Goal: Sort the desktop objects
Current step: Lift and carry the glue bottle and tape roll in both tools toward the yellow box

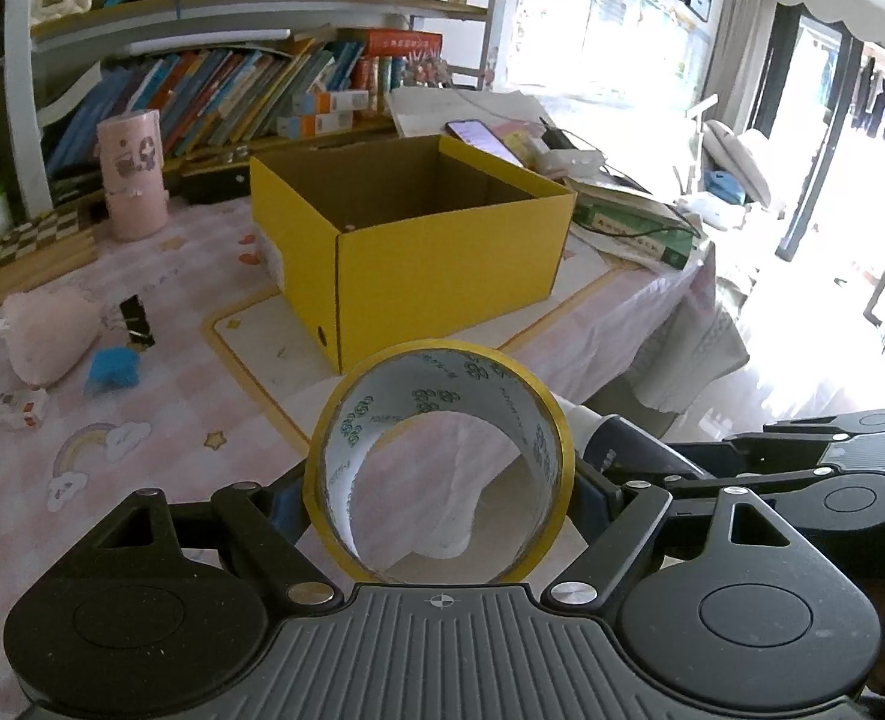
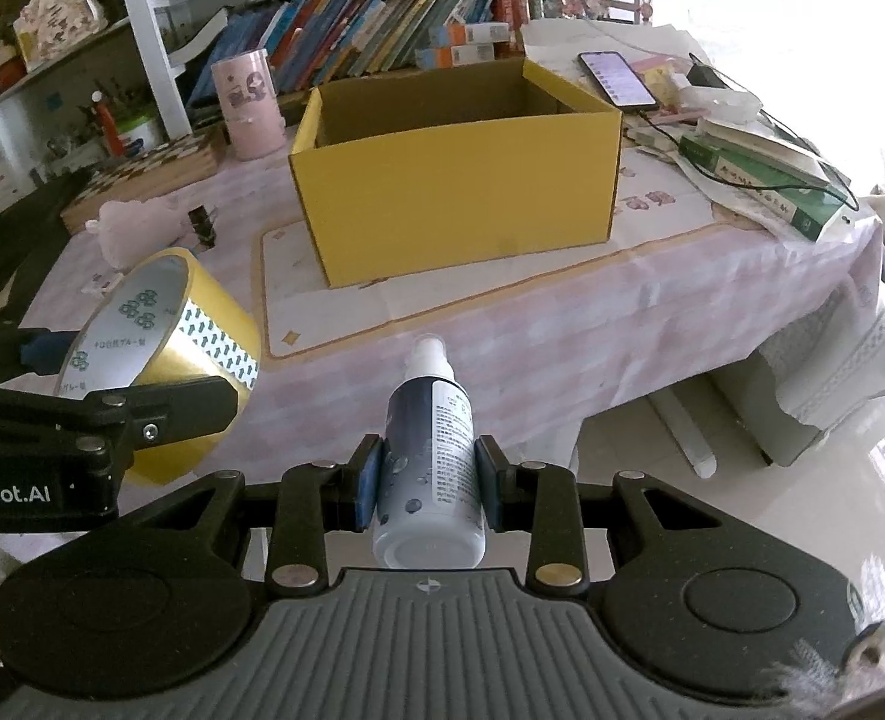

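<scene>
While both loads hang short of the counter (image 2: 562,324), the step in hand reads as carrying to the yellow box (image 2: 460,192), which stands open-topped at mid-counter. Left gripper (image 1: 439,480): jaws pinching a tape roll (image 1: 442,456) across its rim. Right gripper (image 2: 427,480): jaws pinching a spray bottle (image 2: 430,450), nozzle forward. Next move, by judgement: lift each over the near wall, then release. Left on the counter: pink pouch (image 1: 46,330), blue piece (image 1: 112,369), black clip (image 1: 137,319). Pink canister (image 2: 249,105), phone (image 2: 616,79) and books (image 2: 766,186) flank the box; nothing blocks the approach.
</scene>
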